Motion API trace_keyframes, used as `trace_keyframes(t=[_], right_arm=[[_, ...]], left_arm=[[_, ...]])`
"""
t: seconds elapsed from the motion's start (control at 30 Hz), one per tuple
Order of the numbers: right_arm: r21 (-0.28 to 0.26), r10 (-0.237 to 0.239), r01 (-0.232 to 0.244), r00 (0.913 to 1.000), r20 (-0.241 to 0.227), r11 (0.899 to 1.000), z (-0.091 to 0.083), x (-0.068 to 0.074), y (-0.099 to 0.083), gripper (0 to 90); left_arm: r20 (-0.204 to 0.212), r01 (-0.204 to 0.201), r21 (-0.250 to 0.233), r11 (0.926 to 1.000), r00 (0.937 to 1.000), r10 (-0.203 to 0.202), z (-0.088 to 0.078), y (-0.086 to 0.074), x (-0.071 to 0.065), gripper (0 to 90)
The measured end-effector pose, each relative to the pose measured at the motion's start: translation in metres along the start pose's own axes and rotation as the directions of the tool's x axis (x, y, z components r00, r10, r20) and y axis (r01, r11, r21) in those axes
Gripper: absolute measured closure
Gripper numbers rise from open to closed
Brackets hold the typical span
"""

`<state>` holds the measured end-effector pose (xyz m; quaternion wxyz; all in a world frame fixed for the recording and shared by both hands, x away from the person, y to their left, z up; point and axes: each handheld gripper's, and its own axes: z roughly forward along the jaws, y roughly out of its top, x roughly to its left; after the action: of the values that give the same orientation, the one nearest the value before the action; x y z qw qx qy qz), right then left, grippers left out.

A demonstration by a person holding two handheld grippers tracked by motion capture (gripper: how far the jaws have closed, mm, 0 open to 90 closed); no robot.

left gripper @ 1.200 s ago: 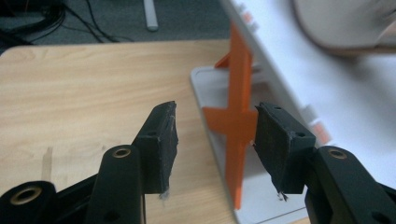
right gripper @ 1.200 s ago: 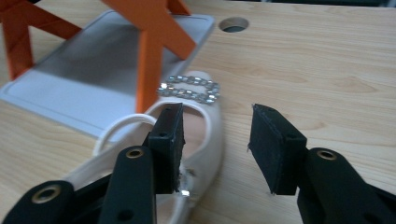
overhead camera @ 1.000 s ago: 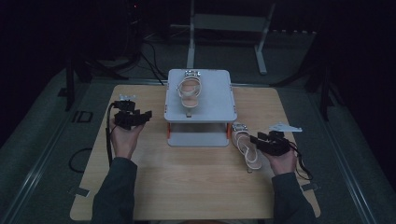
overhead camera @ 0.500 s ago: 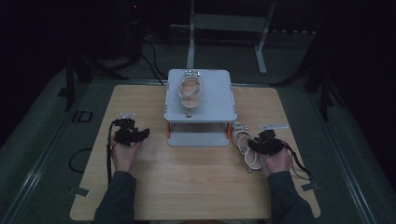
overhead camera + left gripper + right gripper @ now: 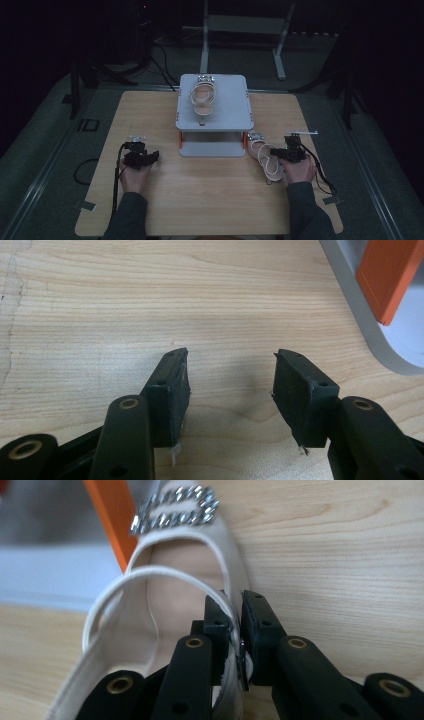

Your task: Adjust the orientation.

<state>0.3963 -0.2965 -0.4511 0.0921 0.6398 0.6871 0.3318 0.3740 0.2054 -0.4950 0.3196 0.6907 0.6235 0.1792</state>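
My right gripper [image 5: 234, 611] has its jaws pinched on the thin strap [image 5: 150, 575] of a cream sandal [image 5: 175, 580]; the strap edge runs between the two pads. The sandal lies flat on the wooden table [image 5: 210, 200], just right of the grey stand [image 5: 214, 102], its jewelled buckle [image 5: 175, 510] at the far end, next to the stand's orange leg [image 5: 107, 515]. In the high view the same sandal [image 5: 264, 157] sits beside the stand's lower shelf [image 5: 212, 149], with my right gripper [image 5: 277, 153] at its right side and my right hand [image 5: 299, 169] behind it.

My left gripper [image 5: 230, 375] hangs over bare wood with its jaws wide apart, nothing between them. The rounded corner of the lower shelf [image 5: 370, 335] and another orange leg [image 5: 392, 277] lie ahead and to the right in the left gripper view, well apart from the pads. In the high view my left gripper [image 5: 152, 156] is left of the stand, my left hand [image 5: 132, 175] resting near the table.

A second sandal [image 5: 202, 97] lies on the stand's top plate, buckle end away from me.
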Motion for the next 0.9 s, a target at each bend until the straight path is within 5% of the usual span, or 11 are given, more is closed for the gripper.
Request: trace_keyframes(t=[0.1, 0.47, 0.77, 0.9], right_arm=[[-0.031, 0.058, -0.059, 0.9981, -0.022, 0.998, 0.001, -0.007, 0.001, 82.6], [-0.111, 0.14, -0.136, 0.9899, 0.023, 0.984, 0.009, -0.006, 0.018, 82.3], [-0.053, 0.076, -0.074, 0.9967, 0.031, 0.996, 0.014, -0.002, 0.017, 76.4], [0.038, 0.01, -0.012, 0.9982, 0.059, 0.999, 0.015, 0.004, 0.025, 69.4]], left_arm=[[-0.006, -0.017, -0.004, 0.9998, 0.9998, 0.017, 0.0, -0.001, 0.0, 48.4], [-0.025, -0.041, -0.039, 0.9984, 0.9989, 0.04, 0.001, -0.006, -0.003, 48.5], [-0.017, -0.039, -0.065, 0.9972, 0.9991, 0.038, 0.001, -0.01, -0.002, 48.0], [-0.01, -0.036, -0.072, 0.9967, 0.9993, 0.035, 0.001, -0.01, -0.001, 48.0]])
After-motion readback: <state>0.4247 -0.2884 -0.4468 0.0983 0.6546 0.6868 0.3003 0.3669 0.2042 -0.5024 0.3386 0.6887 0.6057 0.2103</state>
